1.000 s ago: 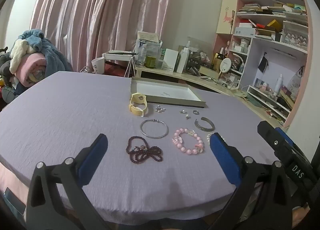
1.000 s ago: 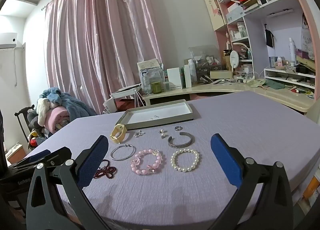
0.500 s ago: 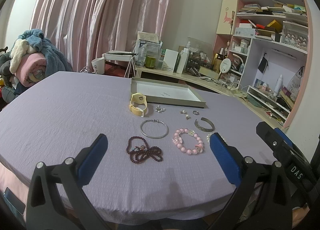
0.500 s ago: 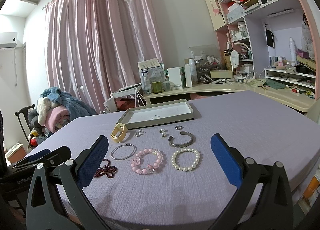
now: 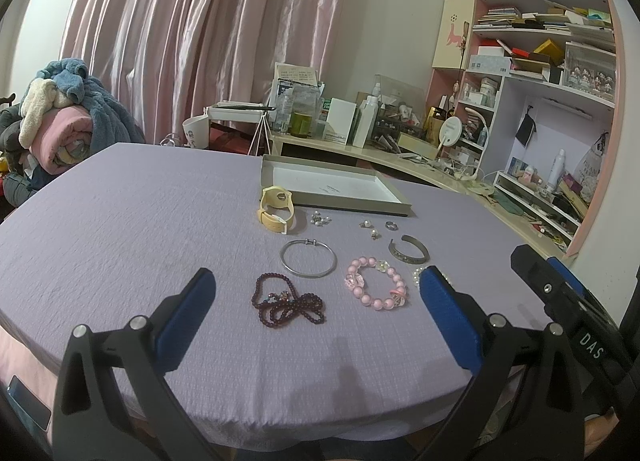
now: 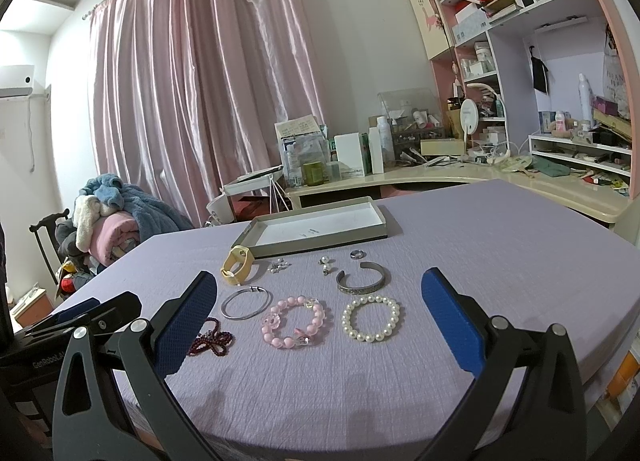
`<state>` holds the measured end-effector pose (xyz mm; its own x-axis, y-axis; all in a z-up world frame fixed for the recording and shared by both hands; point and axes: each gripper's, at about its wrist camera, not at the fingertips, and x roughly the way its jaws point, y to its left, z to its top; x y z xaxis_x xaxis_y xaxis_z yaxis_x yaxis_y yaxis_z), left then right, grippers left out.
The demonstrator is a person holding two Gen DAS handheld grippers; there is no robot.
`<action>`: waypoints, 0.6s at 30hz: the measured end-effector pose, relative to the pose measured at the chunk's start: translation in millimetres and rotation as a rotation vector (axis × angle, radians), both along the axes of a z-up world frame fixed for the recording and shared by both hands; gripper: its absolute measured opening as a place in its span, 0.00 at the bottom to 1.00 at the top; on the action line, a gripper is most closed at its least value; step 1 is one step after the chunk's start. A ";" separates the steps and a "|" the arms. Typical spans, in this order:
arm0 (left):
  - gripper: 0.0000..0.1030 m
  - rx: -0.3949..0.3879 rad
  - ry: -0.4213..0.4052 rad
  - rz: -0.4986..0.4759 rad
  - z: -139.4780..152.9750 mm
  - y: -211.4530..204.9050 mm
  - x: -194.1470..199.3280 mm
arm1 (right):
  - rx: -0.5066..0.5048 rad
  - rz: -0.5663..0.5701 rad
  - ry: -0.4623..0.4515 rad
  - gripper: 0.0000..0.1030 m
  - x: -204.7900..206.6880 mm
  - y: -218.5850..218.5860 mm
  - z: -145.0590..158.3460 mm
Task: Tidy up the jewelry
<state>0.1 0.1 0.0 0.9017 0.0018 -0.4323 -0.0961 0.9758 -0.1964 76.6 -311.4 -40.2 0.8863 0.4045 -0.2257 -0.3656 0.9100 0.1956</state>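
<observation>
Evidently, no sorting has begun: the shallow tray at the far side of the lavender tabletop holds no jewelry, and every piece lies on the cloth in front of it. Reading left to right in the right wrist view, the front row comprises a dark red bead strand, partly hidden behind a blue jaw pad, a plain silver bangle, a pink bead bracelet and a pearl bracelet. The row behind, nearer the tray, comprises a yellow watch, a small cluster of earrings, two further small earrings, a ring and an engraved open cuff. None touches the tray.

Left gripper: jaws wide apart, empty, held above the near edge with the bead strand between them in view. Right gripper: jaws likewise wide apart and empty, framing the pink and pearl bracelets. All nine pieces remain to be moved; judging by position, the front row is the nearest to grasp.
</observation>
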 end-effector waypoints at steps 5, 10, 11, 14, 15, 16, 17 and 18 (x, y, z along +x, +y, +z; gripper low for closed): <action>0.98 0.000 0.000 0.000 0.0 0.0 0.0 | 0.000 0.001 0.000 0.99 0.3 0.0 -0.8; 0.98 0.000 -0.001 0.000 0.0 0.0 -0.1 | 0.000 0.000 0.001 0.99 0.5 -0.3 -1.2; 0.98 0.000 0.000 0.000 0.0 0.0 0.0 | 0.000 0.000 0.001 0.99 0.4 -0.3 -1.2; 0.98 0.000 0.000 0.001 0.0 0.0 0.0 | 0.000 0.001 0.001 0.99 0.5 -0.5 -1.3; 0.98 -0.001 0.000 0.001 0.0 0.2 -0.1 | 0.000 0.000 0.000 0.99 0.4 -0.6 -1.3; 0.98 -0.001 0.000 0.001 0.0 0.1 -0.1 | 0.000 0.000 0.001 0.99 0.6 -0.7 -1.3; 0.98 0.000 -0.001 0.000 0.0 0.0 -0.1 | 0.000 0.001 0.001 0.99 0.6 -0.7 -1.4; 0.98 0.000 -0.001 0.000 0.0 0.0 -0.1 | 0.000 0.000 0.002 0.99 0.7 -0.8 -1.4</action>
<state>0.1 0.1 0.0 0.9020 0.0020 -0.4318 -0.0963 0.9758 -0.1965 77.2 -312.1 -41.7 0.8857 0.4049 -0.2272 -0.3657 0.9099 0.1959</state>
